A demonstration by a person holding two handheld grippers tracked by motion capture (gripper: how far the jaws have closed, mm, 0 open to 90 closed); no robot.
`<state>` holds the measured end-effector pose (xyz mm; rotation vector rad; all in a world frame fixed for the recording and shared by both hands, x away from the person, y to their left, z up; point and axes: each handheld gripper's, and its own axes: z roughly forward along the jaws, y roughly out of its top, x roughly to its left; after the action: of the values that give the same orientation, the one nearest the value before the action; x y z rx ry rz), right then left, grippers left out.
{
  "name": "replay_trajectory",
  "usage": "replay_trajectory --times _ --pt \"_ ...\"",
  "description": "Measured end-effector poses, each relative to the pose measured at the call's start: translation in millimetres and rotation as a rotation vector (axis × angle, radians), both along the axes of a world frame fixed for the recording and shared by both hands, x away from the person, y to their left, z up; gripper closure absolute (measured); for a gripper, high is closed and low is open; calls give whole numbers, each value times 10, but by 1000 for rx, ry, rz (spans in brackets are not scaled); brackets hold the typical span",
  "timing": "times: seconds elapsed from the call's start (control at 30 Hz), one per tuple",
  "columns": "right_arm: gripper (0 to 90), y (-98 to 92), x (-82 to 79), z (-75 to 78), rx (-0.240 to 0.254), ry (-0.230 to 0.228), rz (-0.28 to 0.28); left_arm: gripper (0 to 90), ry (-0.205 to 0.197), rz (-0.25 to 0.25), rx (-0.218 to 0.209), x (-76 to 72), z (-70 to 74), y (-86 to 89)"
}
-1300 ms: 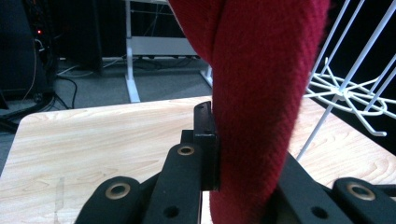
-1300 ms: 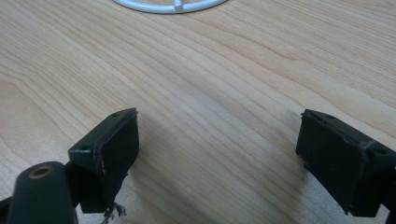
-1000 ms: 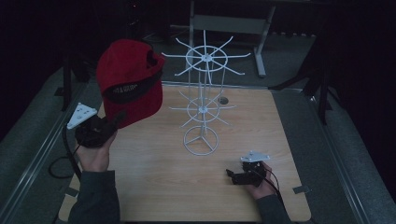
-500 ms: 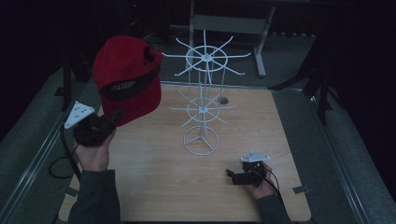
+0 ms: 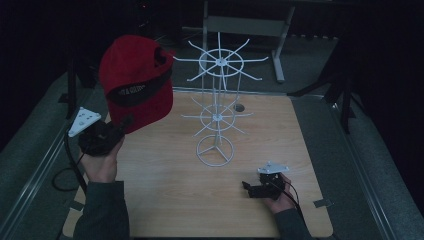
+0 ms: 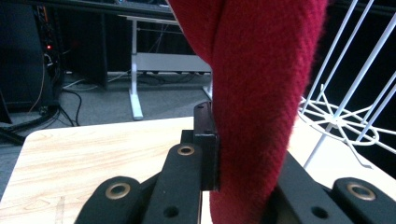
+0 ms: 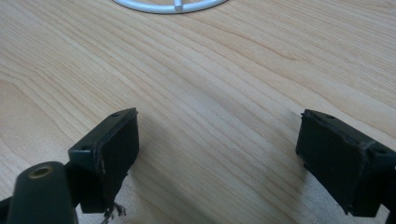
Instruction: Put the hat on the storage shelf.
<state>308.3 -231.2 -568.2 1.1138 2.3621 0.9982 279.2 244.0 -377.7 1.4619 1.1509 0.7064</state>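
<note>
A: Is any lettering present?
B: Yes, pale print on the black band [image 5: 141, 90] of the red cap [image 5: 135, 75].
A: Is it legible?
B: No; it is too small and blurred to read.

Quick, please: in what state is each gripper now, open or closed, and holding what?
Left gripper: closed on the red cap, held up beside the white wire rack.
Right gripper: open, empty, low over the table.

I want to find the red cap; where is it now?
In the high view the cap is at the left, held up by the left gripper, beside the rack.
</note>
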Motion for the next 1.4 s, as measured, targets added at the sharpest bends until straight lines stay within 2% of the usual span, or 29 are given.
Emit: replay_trajectory --times 0.8,1.4 --pt "131 0 0 0 0 0 0 862 -32 11 -14 -2 66 -35" --pt "131 0 0 0 0 0 0 862 -60 19 -45 -7 108 -54"
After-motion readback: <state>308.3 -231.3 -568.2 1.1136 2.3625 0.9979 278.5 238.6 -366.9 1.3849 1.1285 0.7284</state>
